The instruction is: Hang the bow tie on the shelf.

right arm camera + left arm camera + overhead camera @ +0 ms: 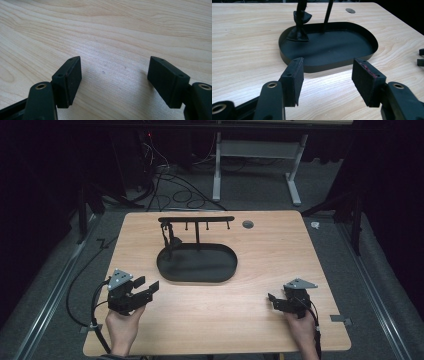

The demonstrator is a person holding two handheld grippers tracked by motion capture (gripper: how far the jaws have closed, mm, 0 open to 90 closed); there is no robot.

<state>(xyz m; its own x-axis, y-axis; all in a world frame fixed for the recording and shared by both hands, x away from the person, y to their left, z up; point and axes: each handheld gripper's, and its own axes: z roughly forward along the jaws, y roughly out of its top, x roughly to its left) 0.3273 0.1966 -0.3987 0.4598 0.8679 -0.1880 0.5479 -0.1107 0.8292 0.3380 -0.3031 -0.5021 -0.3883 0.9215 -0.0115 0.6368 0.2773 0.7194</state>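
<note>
Wooden table (260,270) lay under your hands, with a black oval tray (197,263) at its middle, well apart from both grippers. A hook rack (196,219) stood at the tray's far edge, a dark fabric piece (298,33) hanging from its left end into the tray. You held your left gripper (147,287) and right gripper (272,300) near you, both spread wide and empty.
</note>
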